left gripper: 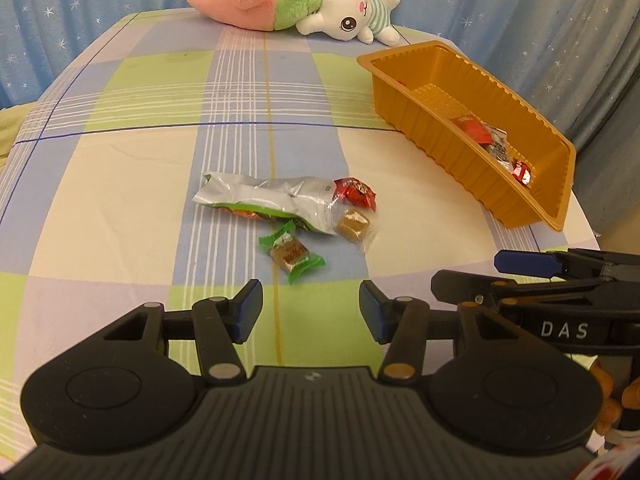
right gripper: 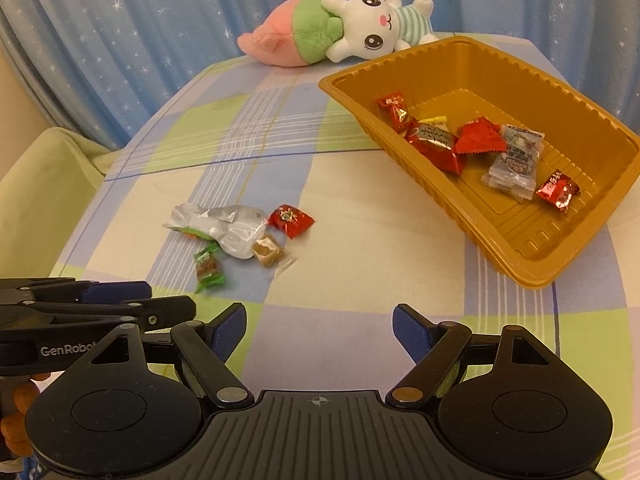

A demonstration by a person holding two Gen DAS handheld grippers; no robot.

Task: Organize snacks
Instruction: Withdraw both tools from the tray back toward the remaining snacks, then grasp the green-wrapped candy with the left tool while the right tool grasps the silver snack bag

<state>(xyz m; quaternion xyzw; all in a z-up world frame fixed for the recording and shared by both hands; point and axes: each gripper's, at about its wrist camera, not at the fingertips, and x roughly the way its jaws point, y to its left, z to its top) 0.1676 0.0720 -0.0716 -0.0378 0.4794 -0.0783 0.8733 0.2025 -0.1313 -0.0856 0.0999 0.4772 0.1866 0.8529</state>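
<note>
My left hand-held gripper (left gripper: 311, 312) hangs over the near part of the worktop (left gripper: 120, 184), its jaws partly apart with nothing between them. Ahead of it, about midway across the checked cloth, lies the small cluster I have yet to clear. Furthest left is the silver foil packet (left gripper: 260, 196), long, flat and crinkled; I judge it light and slippery, likely to buckle, so I would take it across its narrow width near one sealed end. Just in front of it sits the green-wrapped candy (left gripper: 291, 255), small and firm in the middle with twisted ends; the block itself is the place to pinch. Touching the packet's right end is the clear-wrapped caramel (left gripper: 352, 221), a stiff cube in loose film that may slide, so the pads should close on the cube. Behind that is the red candy (left gripper: 355, 193), glossy and puffy, best squeezed gently at its middle. My right hand-held gripper (right gripper: 319, 330) also hovers near the front edge, jaws wide and empty. Toward the right edge the gold tray (right gripper: 532, 276) rests tilted, already holding several wrapped sweets; thin ribbed plastic, it would probably shift if nudged.
</note>
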